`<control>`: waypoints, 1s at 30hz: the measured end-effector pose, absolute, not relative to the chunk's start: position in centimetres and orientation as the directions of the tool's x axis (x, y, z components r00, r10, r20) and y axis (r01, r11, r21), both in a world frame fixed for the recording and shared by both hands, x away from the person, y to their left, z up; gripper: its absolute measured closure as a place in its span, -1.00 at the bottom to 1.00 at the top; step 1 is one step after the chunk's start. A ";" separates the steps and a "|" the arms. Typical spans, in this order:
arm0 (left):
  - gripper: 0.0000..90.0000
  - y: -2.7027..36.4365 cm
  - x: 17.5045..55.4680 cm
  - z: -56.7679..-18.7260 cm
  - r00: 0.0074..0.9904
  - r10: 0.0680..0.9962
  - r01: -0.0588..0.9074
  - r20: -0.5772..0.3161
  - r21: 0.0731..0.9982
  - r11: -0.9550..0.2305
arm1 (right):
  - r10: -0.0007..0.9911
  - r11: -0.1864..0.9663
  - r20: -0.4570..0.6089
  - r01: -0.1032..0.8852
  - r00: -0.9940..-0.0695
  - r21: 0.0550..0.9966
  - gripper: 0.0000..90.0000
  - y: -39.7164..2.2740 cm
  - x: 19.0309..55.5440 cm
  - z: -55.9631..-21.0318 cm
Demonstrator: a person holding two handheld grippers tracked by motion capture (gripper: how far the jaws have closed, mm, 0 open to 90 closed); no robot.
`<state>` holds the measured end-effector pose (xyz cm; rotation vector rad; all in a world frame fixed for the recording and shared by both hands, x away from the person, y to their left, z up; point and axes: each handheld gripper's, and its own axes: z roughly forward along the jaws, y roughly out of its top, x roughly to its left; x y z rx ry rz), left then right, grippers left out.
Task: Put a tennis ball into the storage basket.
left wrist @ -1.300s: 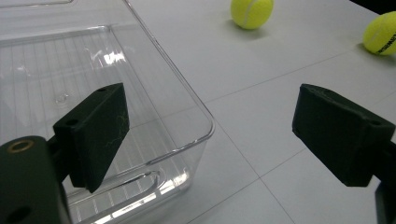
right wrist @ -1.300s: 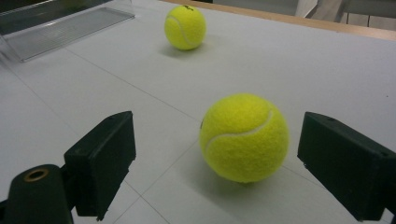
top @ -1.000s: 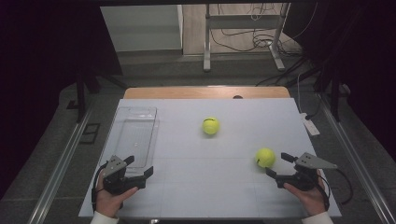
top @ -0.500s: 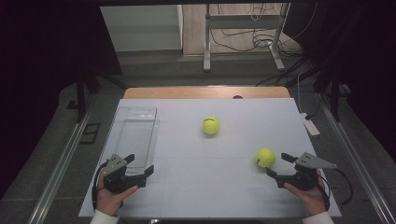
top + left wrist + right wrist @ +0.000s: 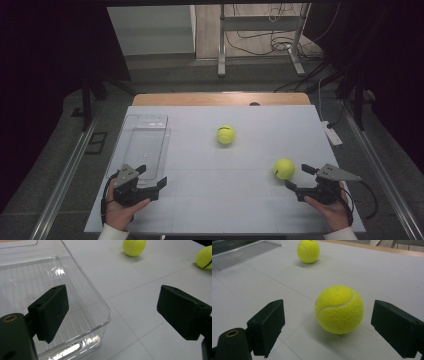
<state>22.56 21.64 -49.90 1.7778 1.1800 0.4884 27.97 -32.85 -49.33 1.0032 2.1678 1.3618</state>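
Felt on the near tennis ball sat just ahead of the right gripper, between the lines of its wide-open jaws but untouched, nothing held. Being round and free on the white table, it would likely roll away if one pad nudged it before the other closed. The far tennis ball lay well beyond, off towards the left gripper's side. The left gripper also stood wide open and empty, its left jaw over the near corner of the clear bin; a careless swing could knock that light bin. The right gripper view showed the gap either side of the ball, which the high view flattened; the high view alone gave both hands' spacing.
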 end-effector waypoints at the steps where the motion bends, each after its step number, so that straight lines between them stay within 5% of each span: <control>1: -0.74 21.6 22.6 -49.9 0.462 0.873 0.510 -0.153 0.852 -0.121 | 0.743 0.272 0.046 0.364 -0.668 0.891 -0.72 -32.9 28.0 -49.3; 30: -0.74 20.0 23.9 -47.8 0.485 0.862 0.509 -0.151 0.850 -0.137 | 0.737 0.281 0.042 0.363 -0.674 0.889 -0.72 -32.8 28.1 -49.5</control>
